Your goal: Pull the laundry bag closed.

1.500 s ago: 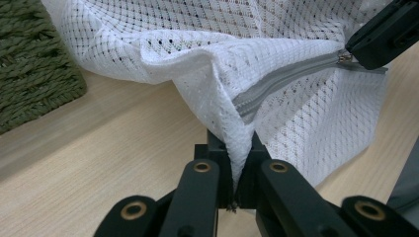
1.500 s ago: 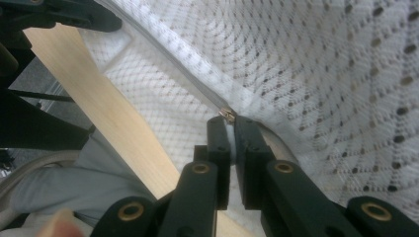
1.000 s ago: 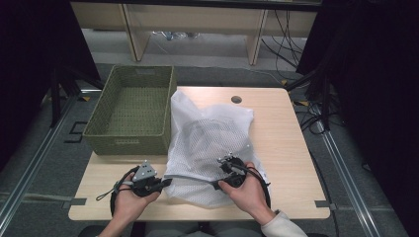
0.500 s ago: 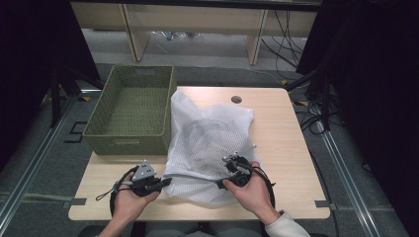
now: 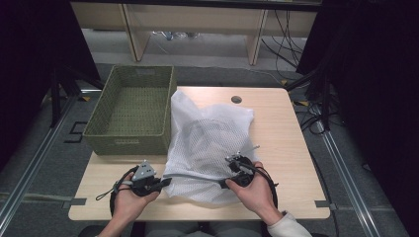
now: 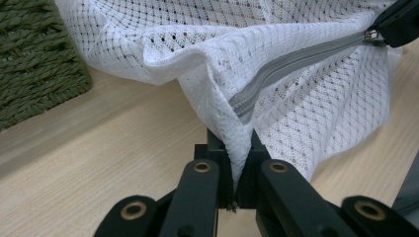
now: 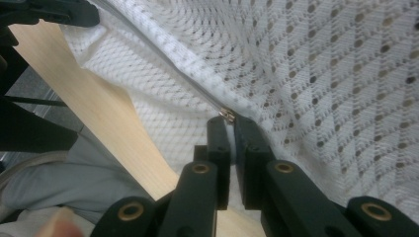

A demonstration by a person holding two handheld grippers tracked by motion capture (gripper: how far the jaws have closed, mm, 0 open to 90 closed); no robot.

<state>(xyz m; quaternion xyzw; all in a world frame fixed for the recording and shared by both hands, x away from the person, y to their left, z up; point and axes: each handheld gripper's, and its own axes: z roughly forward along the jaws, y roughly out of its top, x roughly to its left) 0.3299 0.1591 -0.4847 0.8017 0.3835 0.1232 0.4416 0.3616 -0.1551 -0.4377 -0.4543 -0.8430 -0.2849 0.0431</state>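
A white mesh laundry bag [image 5: 210,138] lies on the wooden table [image 5: 276,128], its grey zipper [image 5: 192,176] running along the near edge. My left gripper [image 5: 165,181] is shut on the bag's corner at the zipper's left end; in the left gripper view the mesh fold [image 6: 222,98] is pinched between the jaws of the left gripper [image 6: 236,143]. My right gripper [image 5: 225,183] is shut on the metal zipper pull [image 7: 227,113], which sits at the jaw tips of the right gripper [image 7: 230,126]. The zipper [image 6: 296,59] stretches taut between the two grippers.
A green woven basket [image 5: 131,111] stands at the table's back left, touching the bag's left side. A round cable hole [image 5: 236,99] is at the far edge. Bare tabletop lies right of the bag. The person's lap is just below the near edge [image 7: 59,187].
The right gripper has edged slightly to the right with the zipper pull. The left gripper and the bag's corner have stayed put.
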